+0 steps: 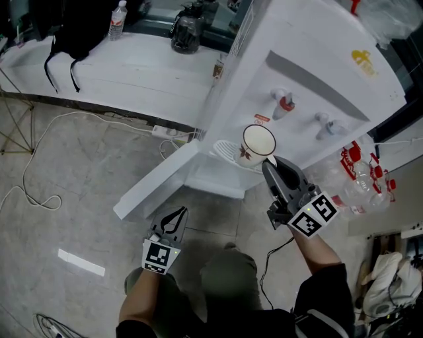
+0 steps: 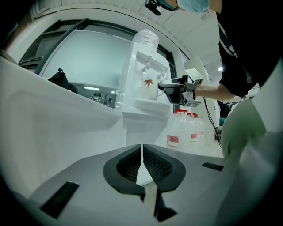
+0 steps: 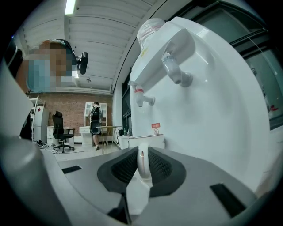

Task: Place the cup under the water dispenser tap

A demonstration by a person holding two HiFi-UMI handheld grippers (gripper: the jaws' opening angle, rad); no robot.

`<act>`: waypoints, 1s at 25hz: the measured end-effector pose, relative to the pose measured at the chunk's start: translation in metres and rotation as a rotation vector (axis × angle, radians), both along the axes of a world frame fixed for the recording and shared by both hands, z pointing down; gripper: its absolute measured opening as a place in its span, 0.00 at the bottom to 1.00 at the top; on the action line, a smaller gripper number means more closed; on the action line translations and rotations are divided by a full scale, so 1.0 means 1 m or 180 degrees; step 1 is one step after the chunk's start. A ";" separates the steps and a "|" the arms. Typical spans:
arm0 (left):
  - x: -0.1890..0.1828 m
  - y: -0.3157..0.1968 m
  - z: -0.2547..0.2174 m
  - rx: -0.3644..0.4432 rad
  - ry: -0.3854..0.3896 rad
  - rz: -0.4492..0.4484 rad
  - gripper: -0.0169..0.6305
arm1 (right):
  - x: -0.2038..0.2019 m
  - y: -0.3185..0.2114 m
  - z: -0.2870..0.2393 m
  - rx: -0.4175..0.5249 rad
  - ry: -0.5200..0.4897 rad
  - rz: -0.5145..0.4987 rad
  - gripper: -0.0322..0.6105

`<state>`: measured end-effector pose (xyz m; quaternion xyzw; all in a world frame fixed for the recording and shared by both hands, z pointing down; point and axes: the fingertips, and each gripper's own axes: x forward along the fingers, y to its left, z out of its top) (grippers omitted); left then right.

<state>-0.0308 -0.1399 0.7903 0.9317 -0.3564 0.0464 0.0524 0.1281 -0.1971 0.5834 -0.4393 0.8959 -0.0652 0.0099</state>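
A white cup point(image 1: 258, 144) with a red leaf print hangs in front of the white water dispenser point(image 1: 317, 72), just above its drip tray point(image 1: 225, 150) and below the red tap point(image 1: 285, 102). My right gripper point(image 1: 269, 162) is shut on the cup's handle point(image 3: 142, 161), which shows as a white loop clamped between the pads. The red tap point(image 3: 140, 97) and the second tap point(image 3: 174, 70) stand ahead and above in the right gripper view. In the left gripper view, the cup point(image 2: 150, 87) sits against the dispenser front. My left gripper point(image 1: 177, 214) is low, shut, with nothing in it point(image 2: 142, 152).
The dispenser's lower door point(image 1: 155, 185) hangs open toward the floor. Water bottles with red labels point(image 1: 360, 175) stand to the right of the dispenser. A power strip with cables point(image 1: 168, 132) lies on the floor. A white counter point(image 1: 132, 66) behind carries a bottle point(image 1: 117, 20).
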 end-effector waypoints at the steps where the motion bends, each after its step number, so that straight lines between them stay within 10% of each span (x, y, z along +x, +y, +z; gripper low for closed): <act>1: 0.001 0.001 0.001 -0.0004 -0.0008 0.0018 0.07 | 0.000 0.000 0.002 -0.0005 0.0015 -0.0005 0.17; 25: 0.011 -0.003 0.007 -0.0038 -0.0058 0.0052 0.07 | -0.001 0.005 -0.001 0.0145 0.0087 -0.0136 0.34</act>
